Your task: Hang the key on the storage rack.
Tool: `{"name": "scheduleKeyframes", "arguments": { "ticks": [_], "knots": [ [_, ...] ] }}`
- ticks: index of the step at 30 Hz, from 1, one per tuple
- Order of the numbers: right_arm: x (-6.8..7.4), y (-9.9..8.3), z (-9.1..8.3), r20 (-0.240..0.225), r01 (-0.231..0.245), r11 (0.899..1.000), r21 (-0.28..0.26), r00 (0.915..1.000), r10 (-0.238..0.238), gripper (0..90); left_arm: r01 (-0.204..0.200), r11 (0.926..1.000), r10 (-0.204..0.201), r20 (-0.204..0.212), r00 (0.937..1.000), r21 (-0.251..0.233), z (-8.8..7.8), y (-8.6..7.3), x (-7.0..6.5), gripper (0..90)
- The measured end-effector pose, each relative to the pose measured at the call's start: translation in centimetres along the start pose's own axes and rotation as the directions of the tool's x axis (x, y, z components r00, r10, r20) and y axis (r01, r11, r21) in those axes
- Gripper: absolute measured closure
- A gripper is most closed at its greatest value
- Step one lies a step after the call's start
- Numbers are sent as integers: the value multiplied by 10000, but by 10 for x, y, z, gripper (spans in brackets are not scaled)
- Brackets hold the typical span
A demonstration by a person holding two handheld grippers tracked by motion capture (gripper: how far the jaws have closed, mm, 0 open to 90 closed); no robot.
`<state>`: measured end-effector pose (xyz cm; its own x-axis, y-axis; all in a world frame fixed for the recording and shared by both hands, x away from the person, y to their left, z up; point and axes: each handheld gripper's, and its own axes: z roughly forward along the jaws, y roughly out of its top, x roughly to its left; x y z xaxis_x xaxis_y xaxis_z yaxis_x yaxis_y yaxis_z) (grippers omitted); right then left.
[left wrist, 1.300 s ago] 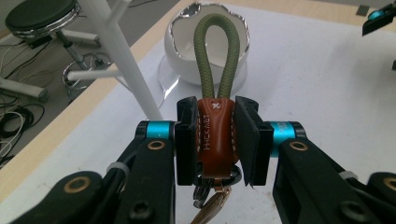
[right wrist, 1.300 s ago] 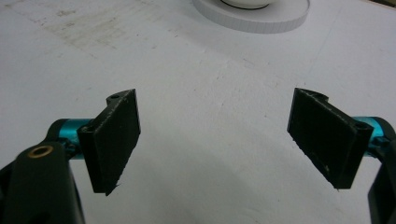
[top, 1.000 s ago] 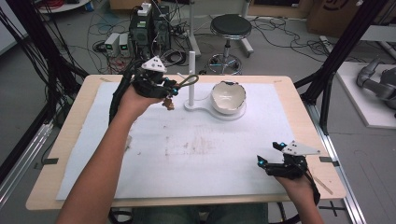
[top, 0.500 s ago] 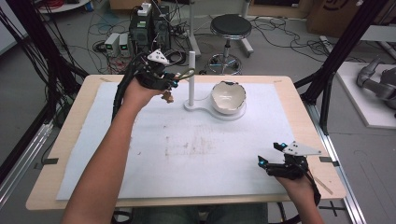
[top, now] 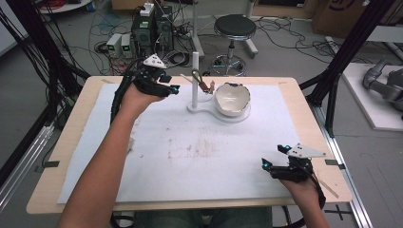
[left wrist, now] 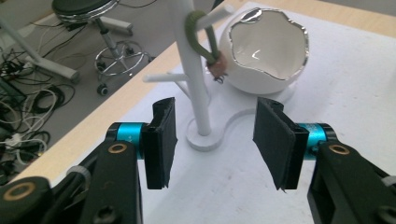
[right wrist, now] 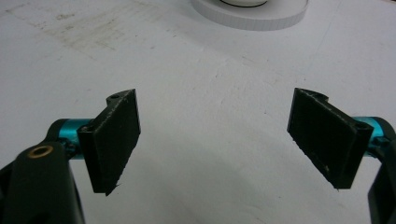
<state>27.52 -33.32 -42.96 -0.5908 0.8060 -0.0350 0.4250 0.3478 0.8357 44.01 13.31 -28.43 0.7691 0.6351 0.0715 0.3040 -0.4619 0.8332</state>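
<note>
A white peg stand [top: 195, 80] rises at the table's far middle, joined at its base to a white eggshell-shaped bowl [top: 231, 99]. A green cord loop [left wrist: 194, 32] with a small brown pendant [left wrist: 218, 69] hangs from an upper peg, beside the bowl [left wrist: 266, 51]. My left gripper [top: 173, 89] hovers just left of the stand [left wrist: 198, 102]. Its jaws have just been opening, and nothing sits between the pads of this gripper [left wrist: 217, 140]. Near the table's front right, my right gripper [top: 274, 156] rests open over the white mat, empty [right wrist: 219, 140].
A white mat [top: 199, 156] covers most of the wooden table [top: 71, 142]. The stand's round base [right wrist: 252, 16] lies far ahead of the right jaws. Beyond the far edge are a stool [top: 234, 28], electronics boxes and cables on the floor.
The green cord with its pendant has left the left jaws and now hangs on the stand. Those jaws have opened. The right gripper has kept still.
</note>
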Motion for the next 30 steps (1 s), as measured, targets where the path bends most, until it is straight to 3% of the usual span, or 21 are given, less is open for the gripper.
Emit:
{"name": "scheduleKeyframes", "arguments": {
  "ticks": [8, 15, 22, 30],
  "knots": [
    [-1, 4, 3, -51, -36, 9999, -161, 10000, 36, 173, 49, 9999, -42, 590, 9982, -121, -12, -27, -12, 483],
    [4, 14, 19, -350, 212, 9998, -64, 9992, -214, 173, 67, 9998, -52, 854, 9963, -174, -22, -52, -24, 462],
    [8, 26, 38, -690, 489, 9988, -72, 9964, -493, 173, 236, 9995, -217, 828, 9963, -217, -36, -73, -35, 427],
    [5, 32, 47, -687, 514, 9986, -136, 9963, -522, 173, 749, 9966, -717, 865, 9937, -343, -50, -104, -41, 413]
  ]
}}
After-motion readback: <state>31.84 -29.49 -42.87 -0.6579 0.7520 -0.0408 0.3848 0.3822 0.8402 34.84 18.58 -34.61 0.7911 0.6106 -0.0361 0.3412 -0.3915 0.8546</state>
